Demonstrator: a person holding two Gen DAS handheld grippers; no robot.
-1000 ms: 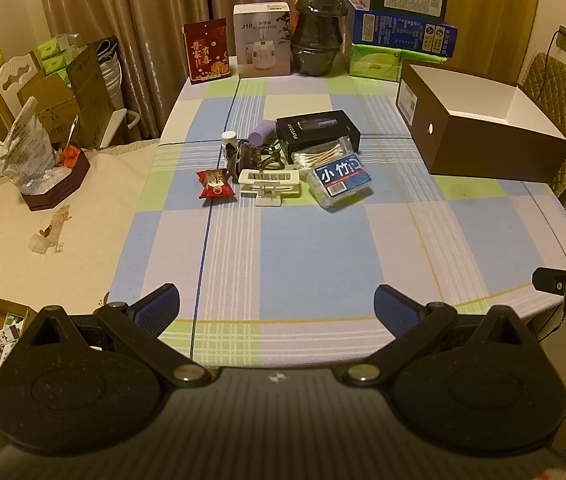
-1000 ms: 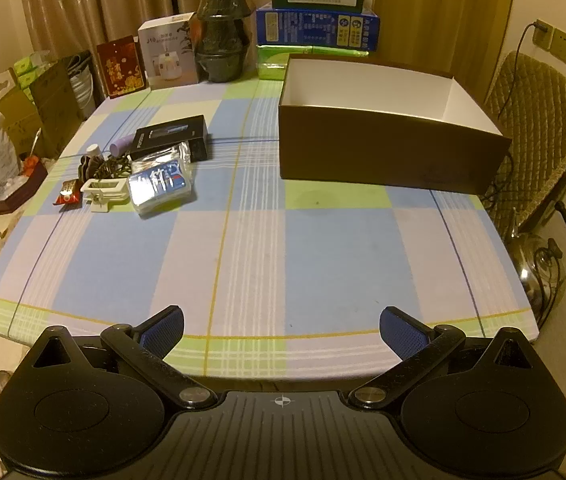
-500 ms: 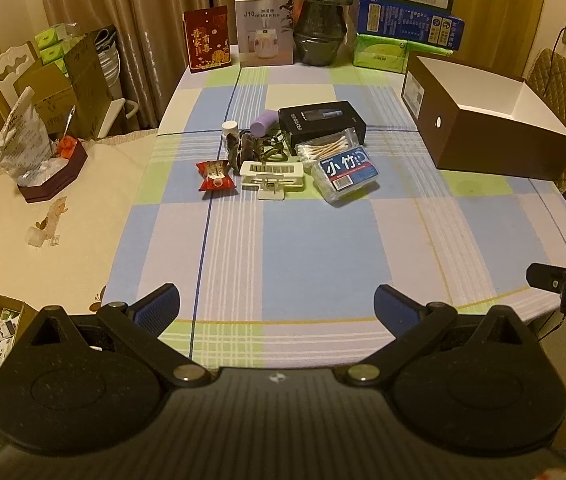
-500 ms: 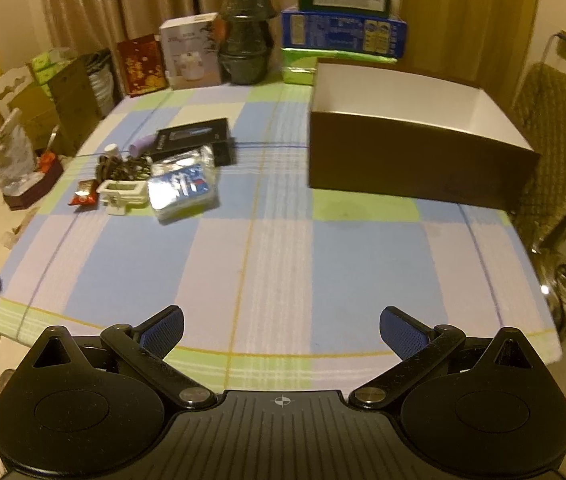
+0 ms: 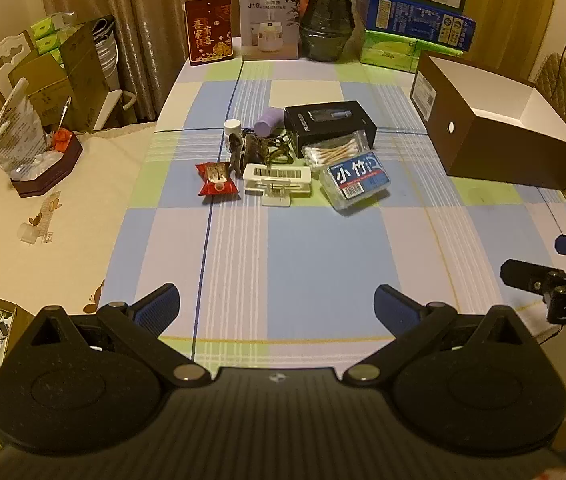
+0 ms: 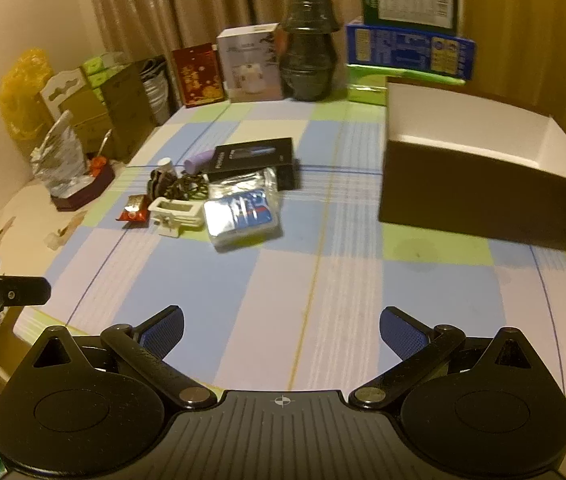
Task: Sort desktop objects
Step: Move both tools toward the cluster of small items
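Clearly the sorting has not started: nothing has been lifted yet, and both tools hang near the front edge of the checked table (image 5: 283,248), well short of the things to be sorted. The left gripper (image 5: 277,306) has its jaws spread wide with nothing between them, and the right gripper (image 6: 281,330) is just as wide and just as empty.

The clutter sits bunched together toward the middle of the table: a red snack packet (image 5: 217,178) at the left end, a white clip-like holder (image 5: 277,182) just beside it, a clear box with a blue label (image 5: 357,182) at the right end, and behind those a bag of cotton swabs (image 5: 335,152), a black carton (image 5: 329,122), a small purple bottle (image 5: 267,125), a white-capped bottle (image 5: 233,128) and a dark tangle of cord (image 5: 261,148). The open brown box (image 5: 495,136) stands well apart to the right, its white inside bare as far as the right wrist view shows, and it looks like the likely place for these things.

The step in hand seems to be the approach. Next, one gripper needs to reach forward over the bare cloth, choose a piece on the outside of the bunch, such as the blue-labelled box nearest the brown box, and come down with its jaws either side of it without nudging the swabs touching behind.
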